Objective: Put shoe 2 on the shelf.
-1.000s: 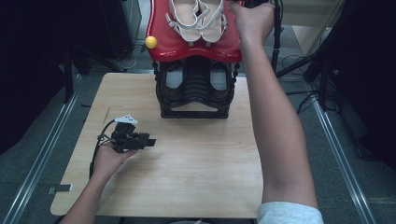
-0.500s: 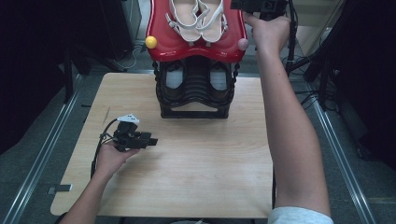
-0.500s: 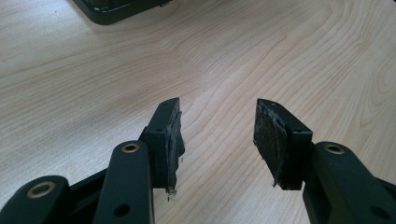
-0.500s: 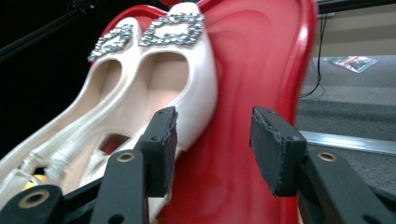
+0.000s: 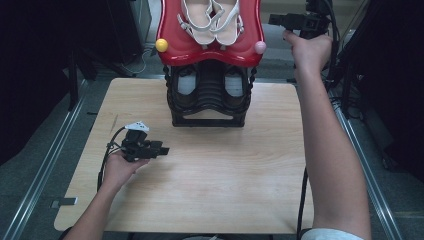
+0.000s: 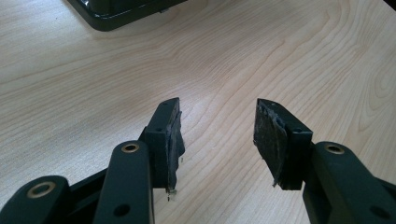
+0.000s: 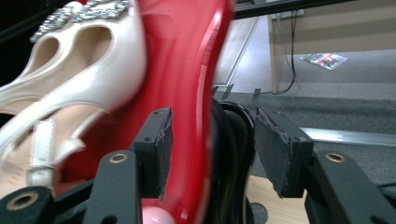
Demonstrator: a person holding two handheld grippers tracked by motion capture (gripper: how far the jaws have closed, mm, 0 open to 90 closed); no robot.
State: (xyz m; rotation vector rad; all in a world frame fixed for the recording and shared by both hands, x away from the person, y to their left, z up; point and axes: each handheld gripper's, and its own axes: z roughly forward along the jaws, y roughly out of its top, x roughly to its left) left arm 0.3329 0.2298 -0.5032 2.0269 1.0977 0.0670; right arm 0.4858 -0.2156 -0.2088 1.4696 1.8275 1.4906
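Observation:
A black shoe rack stands at the table's far edge, topped by a red tray that holds a pair of white strappy sandals. My right gripper is held up beside the tray's right end, pointing left at it, jaws open. In the right gripper view the right gripper has the red tray's edge just beyond the gap and a sandal to the left. My left gripper rests low over the wooden table, open and holding nothing; the left gripper has bare wood under it.
Dark shoes sit on the rack's lower shelf. A yellow knob and a pink knob mark the tray's front corners. The rack's base lies ahead of the left gripper. Metal rails flank the table.
My right hand has drawn the gripper rightward from over the sandals to beside the tray's right end. The left gripper has stayed where it was.

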